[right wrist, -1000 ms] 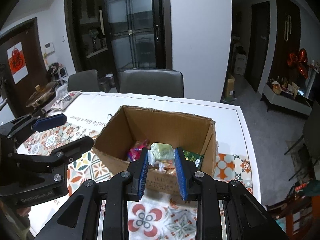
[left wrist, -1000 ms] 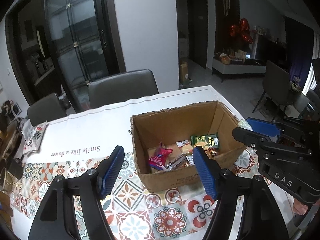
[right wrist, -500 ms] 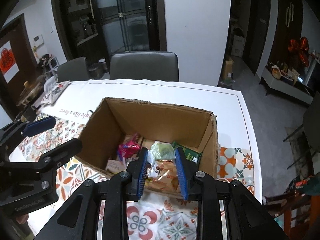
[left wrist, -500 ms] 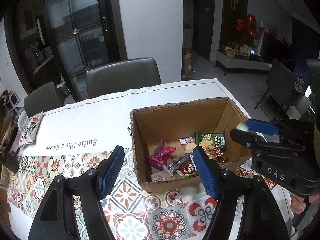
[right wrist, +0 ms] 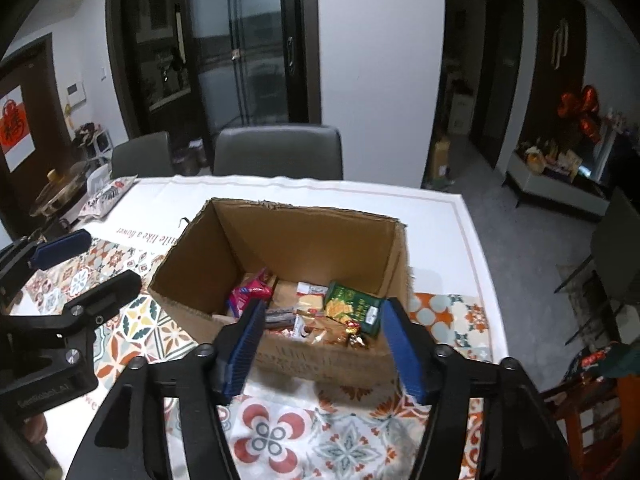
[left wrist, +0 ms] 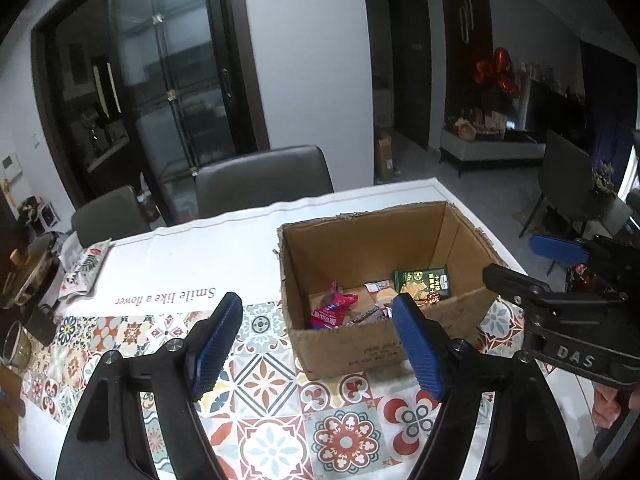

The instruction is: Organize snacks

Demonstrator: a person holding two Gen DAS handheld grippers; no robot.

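An open cardboard box (left wrist: 360, 348) stands on the patterned tablecloth and holds several snacks, among them a pink packet (left wrist: 332, 310) and a dark green packet (left wrist: 424, 280). My left gripper (left wrist: 317, 302) hovers before the box's near left corner, its jaws opening with nothing between them. My right gripper (right wrist: 324, 305) hangs over the near wall of the box (right wrist: 320, 240), jaws opening and empty. Below it lie the pink packet (right wrist: 250, 292) and the green packet (right wrist: 352, 308). Each view catches the other gripper: the right gripper (left wrist: 536, 264) and the left gripper (right wrist: 86, 264).
Two grey chairs (left wrist: 264, 178) stand at the table's far side. A printed snack bag (left wrist: 86, 268) lies at the far left beside a pot (right wrist: 60, 192) and a glass (left wrist: 14, 346). The table edge (right wrist: 476, 264) runs close to the right of the box.
The right gripper's jaws have spread wide and the pale green packet they held is gone from between them. The left jaws widened a little. Both views drew back from the box.
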